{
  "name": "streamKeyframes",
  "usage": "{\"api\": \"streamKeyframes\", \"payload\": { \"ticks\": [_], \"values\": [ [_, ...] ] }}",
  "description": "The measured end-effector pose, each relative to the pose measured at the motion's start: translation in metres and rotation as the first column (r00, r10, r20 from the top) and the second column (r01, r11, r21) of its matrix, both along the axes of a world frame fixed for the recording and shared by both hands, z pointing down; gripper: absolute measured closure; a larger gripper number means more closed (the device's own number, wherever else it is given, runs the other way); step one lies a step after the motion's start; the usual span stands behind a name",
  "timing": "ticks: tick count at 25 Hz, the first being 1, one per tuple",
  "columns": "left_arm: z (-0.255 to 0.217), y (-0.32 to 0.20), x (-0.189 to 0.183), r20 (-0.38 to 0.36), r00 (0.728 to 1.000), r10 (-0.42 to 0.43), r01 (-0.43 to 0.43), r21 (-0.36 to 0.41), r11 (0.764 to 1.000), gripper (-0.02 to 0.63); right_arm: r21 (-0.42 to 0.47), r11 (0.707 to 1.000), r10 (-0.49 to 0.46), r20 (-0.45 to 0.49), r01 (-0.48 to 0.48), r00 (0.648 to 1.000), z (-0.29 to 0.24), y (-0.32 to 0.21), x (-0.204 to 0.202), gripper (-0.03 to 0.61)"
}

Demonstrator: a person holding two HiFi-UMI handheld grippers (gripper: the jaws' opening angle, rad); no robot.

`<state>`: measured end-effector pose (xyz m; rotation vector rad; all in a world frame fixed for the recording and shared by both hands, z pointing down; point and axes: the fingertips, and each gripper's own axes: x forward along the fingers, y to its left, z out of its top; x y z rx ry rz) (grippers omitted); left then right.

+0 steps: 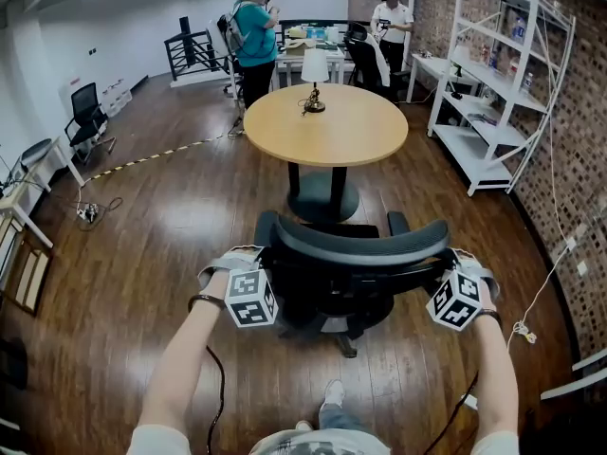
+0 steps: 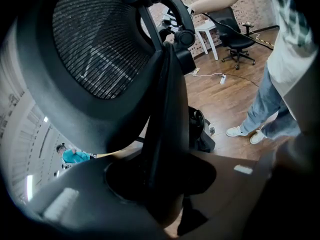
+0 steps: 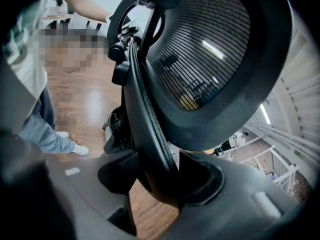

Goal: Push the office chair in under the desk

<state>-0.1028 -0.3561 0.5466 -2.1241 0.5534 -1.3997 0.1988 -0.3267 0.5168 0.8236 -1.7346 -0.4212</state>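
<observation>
Pinching the curved backrest [image 1: 353, 243] of the black mesh-backed office chair [image 1: 327, 282] at both ends, the two handheld grippers are seen low in the head view. The left gripper [image 1: 254, 257] is set on the left end of the backrest rim and the right gripper [image 1: 453, 257] on the right end, with each marker cube just behind the jaws. In the left gripper view the dark plastic rim is shown running up between the jaws, which are closed against it on either side. In the right gripper view the rim and its mesh edge are likewise wedged between the two jaws, which are held fairly wide by the thick frame.

The chair is placed on the dark wooden plank floor [image 1: 171, 235], directly before the round light wooden table [image 1: 360, 126], with its backrest turned toward the person and its armrests pointing at the table. Its front is found near the table's black pedestal base [image 1: 322, 200], while the backrest is well short of the tabletop edge. A small lamp with a white shade [image 1: 314, 67] is stood on the tabletop. White metal shelving [image 1: 493, 83] is set along the brick wall at the right.
</observation>
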Motion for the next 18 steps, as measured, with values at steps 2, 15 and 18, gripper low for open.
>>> {"api": "streamKeyframes", "payload": {
  "ticks": [2, 15, 18],
  "values": [
    [-0.001, -0.012, 0.002, 0.003, 1.0, -0.008, 0.008, -0.004, 1.0, 0.456, 0.015, 1.0, -0.01, 0.005, 0.01, 1.0, -0.001, -0.014, 0.002, 0.347],
    [0.0, -0.091, 0.003, 0.021, 0.998, -0.059, 0.06, -0.029, 0.998, 0.457, 0.026, 0.998, -0.051, 0.001, 0.051, 0.999, -0.002, -0.105, 0.005, 0.348],
    [-0.008, -0.112, 0.001, 0.021, 0.997, -0.073, 0.074, -0.036, 0.997, 0.454, 0.023, 0.998, -0.061, -0.002, 0.061, 0.998, -0.011, -0.128, 0.002, 0.348]
  ]
}}
